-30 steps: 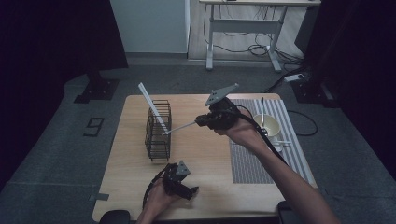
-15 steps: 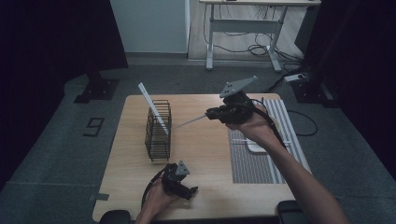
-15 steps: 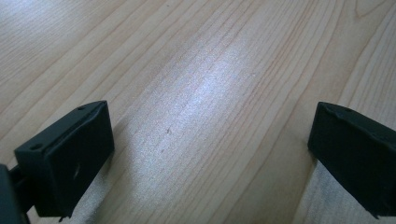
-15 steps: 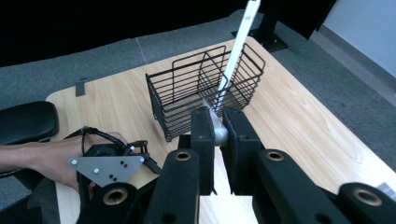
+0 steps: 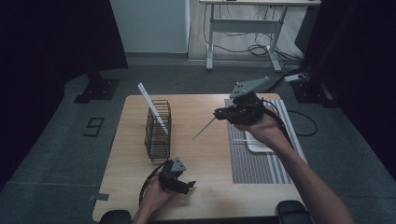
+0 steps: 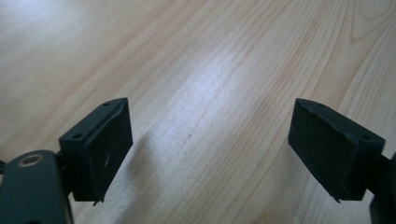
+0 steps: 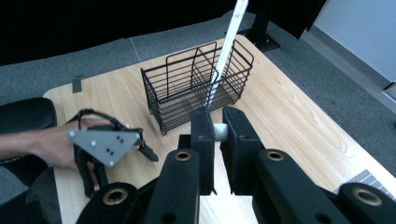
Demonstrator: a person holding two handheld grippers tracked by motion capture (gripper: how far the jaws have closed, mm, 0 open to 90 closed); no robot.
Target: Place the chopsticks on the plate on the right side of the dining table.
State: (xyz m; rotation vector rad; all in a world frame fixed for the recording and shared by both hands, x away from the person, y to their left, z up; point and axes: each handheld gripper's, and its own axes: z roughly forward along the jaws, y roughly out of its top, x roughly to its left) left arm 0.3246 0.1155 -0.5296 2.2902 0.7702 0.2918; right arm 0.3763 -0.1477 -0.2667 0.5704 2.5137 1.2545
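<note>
- A thin white stick (image 5: 204, 129) hangs in the air at the centre of the high view, one end clamped in the right gripper (image 5: 219, 114), the free end slanting down and to the left over the bare wood of the table (image 5: 205, 163).
- In the right gripper view the stick's round butt (image 7: 220, 132) is pinched between the two black jaws at the middle of the frame; they are closed hard on it, and the shaft runs away from the camera, so that its length is foreshortened there.
- The stick's long axis aims toward the black wire basket (image 5: 158, 130) at centre left of the high view; the free tip stands clear of the basket's near wall, well apart from its open top.
- A second white stick (image 5: 152, 106) already leans in the basket, its upper end jutting out toward the upper left; in the right gripper view it rises across the basket's divider (image 7: 223, 60).
- The coming move likely turns on this gap: the held stick lies right of the basket and above the table, so the tip must travel left and over the rim before it can drop inside.
- The right hand (image 5: 261, 128) is the one carrying the work, by far nearer to the stick.
- The left gripper (image 5: 184, 185) rests low at the bottom centre of the high view, well apart from both basket and stick; its jaws have just been closing a little yet stand wide apart, nothing but wood grain between its pads (image 6: 100, 147).
- A striped mat (image 5: 257, 163) lies at the right, a white dish (image 5: 257, 143) on it behind the right hand.
</note>
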